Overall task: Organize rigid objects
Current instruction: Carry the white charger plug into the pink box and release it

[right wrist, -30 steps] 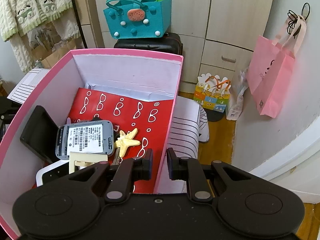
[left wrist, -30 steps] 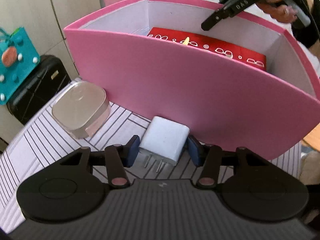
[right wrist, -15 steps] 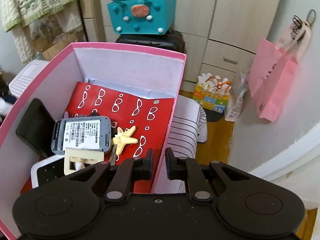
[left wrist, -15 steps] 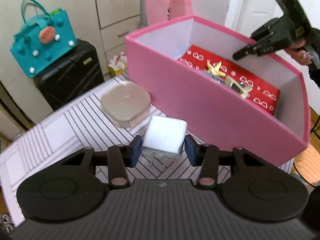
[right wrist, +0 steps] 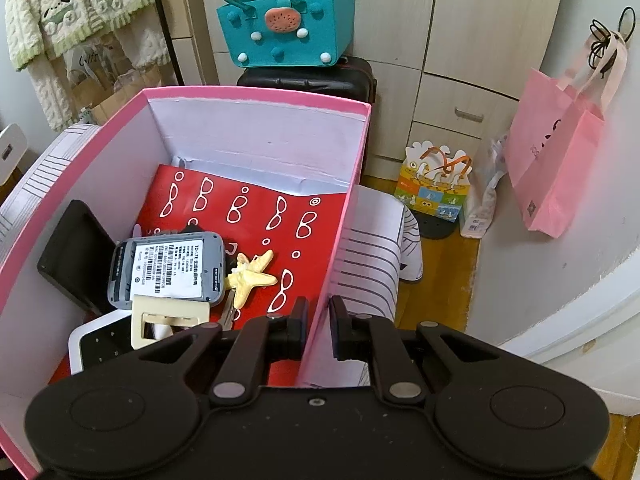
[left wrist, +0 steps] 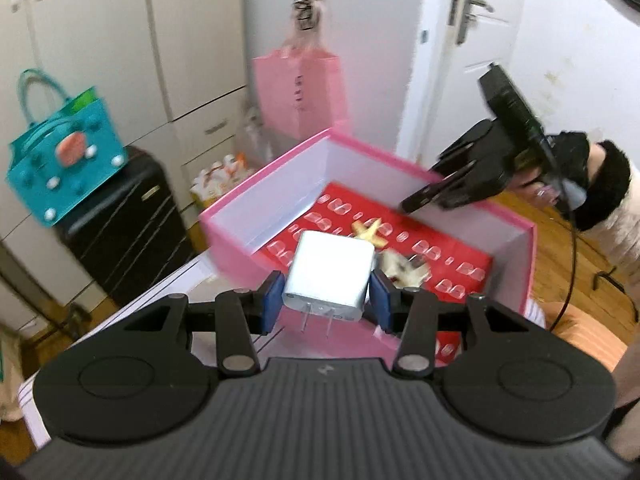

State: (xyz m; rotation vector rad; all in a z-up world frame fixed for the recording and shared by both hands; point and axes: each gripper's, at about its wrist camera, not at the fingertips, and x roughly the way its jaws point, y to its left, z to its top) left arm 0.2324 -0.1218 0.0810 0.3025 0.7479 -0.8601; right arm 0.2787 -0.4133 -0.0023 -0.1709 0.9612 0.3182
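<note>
Gripping a white charger block (left wrist: 328,276) between its blue pads (left wrist: 270,305), the left gripper (left wrist: 325,306) holds it in the air above the near rim of the pink box (left wrist: 244,208), the two metal prongs pointing back toward the tool. The jaws are pinched on the block's sides and the block sits level, clear of the table. Across the box, the right gripper (right wrist: 318,330) straddles the box's side wall, one finger inside and one outside, the pink edge running between them; the jaws stand narrow on that wall, though I cannot tell whether they actually squeeze it. From the left camera the same tool (left wrist: 460,188) shows as a black shape over the far rim, held by a hand in a dark fuzzy cuff. Inside the box lies a red sheet (right wrist: 248,216) printed with white loops, and on it a pale yellow starfish (right wrist: 250,274), a grey phone (right wrist: 168,268) lying back-up with a barcode label, a cream hair clip (right wrist: 168,320) just in front of the phone, a black slab (right wrist: 74,256) leaning on the left wall, and a white device (right wrist: 94,344) at the near corner. The box rests on a striped cloth (right wrist: 368,256). A teal felt bag (right wrist: 286,26) sits on a black suitcase (right wrist: 308,80) behind, and a pink paper bag (right wrist: 556,164) hangs on the wall to the right.
</note>
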